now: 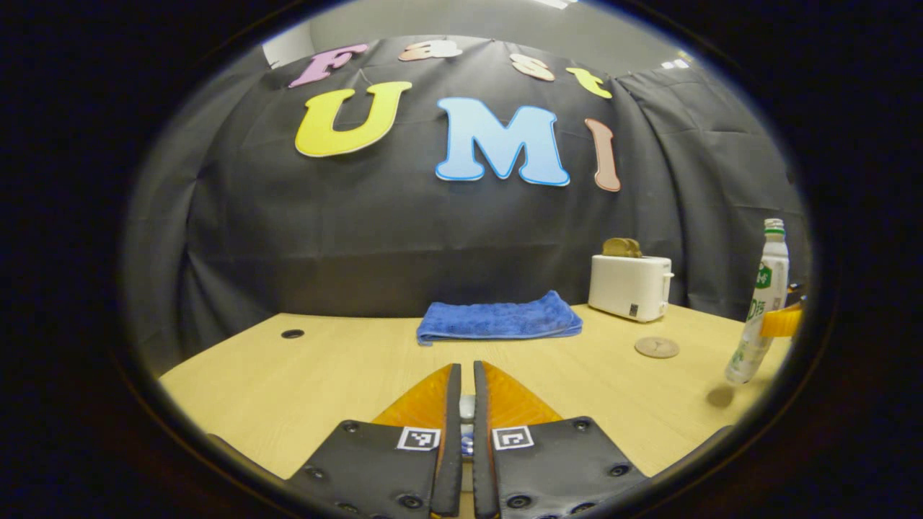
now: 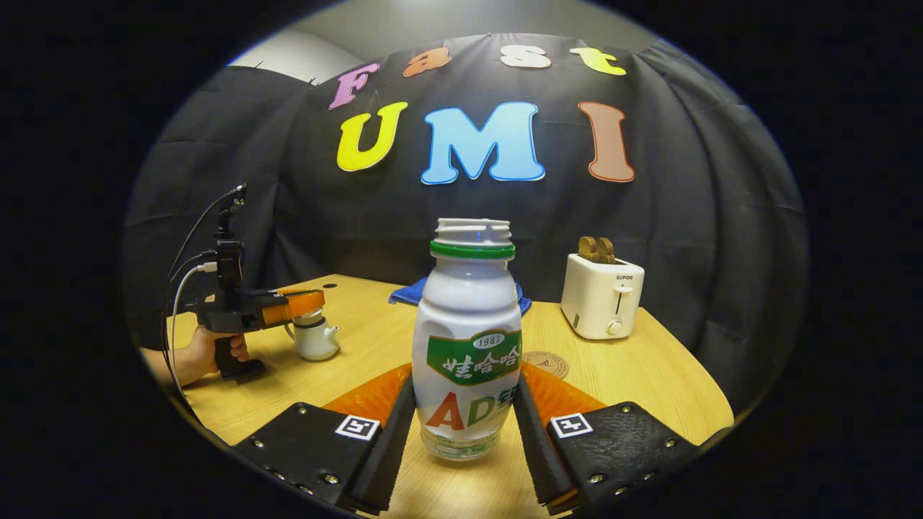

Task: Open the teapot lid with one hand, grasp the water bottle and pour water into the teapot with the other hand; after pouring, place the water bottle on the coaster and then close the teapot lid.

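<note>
The water bottle [image 2: 469,346], upright and lifted, is clamped between the right gripper [image 2: 465,425] fingers, while the left gripper [image 1: 461,404], nearly closed on the lid knob, sits over the teapot [image 2: 315,337], so either pouring or coaster [image 2: 546,363] placement is called for.

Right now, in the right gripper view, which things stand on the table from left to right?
left gripper → teapot → water bottle → coaster → toaster.

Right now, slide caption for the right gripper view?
Right gripper clamps the uncapped water bottle; left gripper sits over the teapot.
</note>
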